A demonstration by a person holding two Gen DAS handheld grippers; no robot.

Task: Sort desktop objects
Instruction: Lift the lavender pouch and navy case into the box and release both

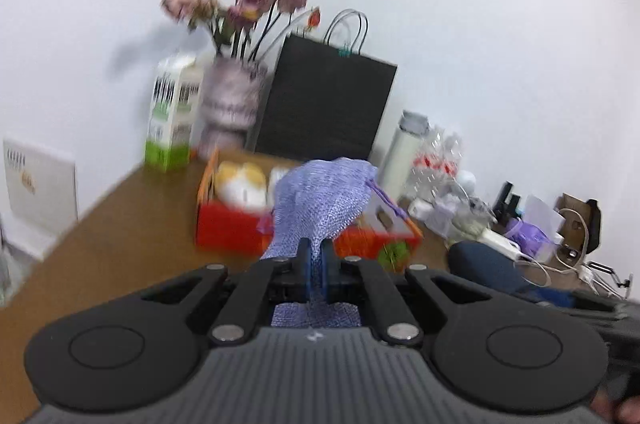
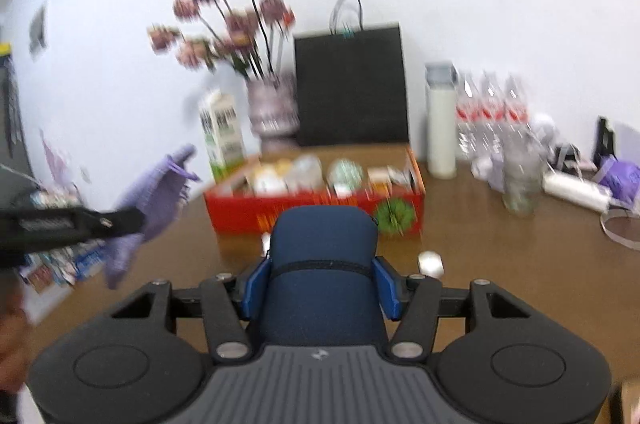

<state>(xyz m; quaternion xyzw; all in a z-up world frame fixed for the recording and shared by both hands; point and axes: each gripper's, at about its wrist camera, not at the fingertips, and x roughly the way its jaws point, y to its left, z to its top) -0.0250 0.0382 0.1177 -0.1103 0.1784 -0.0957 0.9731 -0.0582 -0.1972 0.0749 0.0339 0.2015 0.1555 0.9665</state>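
Both hand-held tools share one build. The left gripper (image 1: pixel 316 264) has a grey ribbed housing at the near edge with a small pale logo at its centre, flanked by two rounded matte-black lobes, each marked with an inset circle. Flat black linkage bars run forward from silver round-headed pivot pins, with triangular cut-outs in the outer arms. Its fingers (image 1: pixel 303 256) are black with blue pads on the inner faces. The right gripper (image 2: pixel 320 284) shows the same grey ribbed plate, logo, black lobes and silver pins, and its pads (image 2: pixel 387 286) are broad blue plates set on black carriers along a black cross rail.
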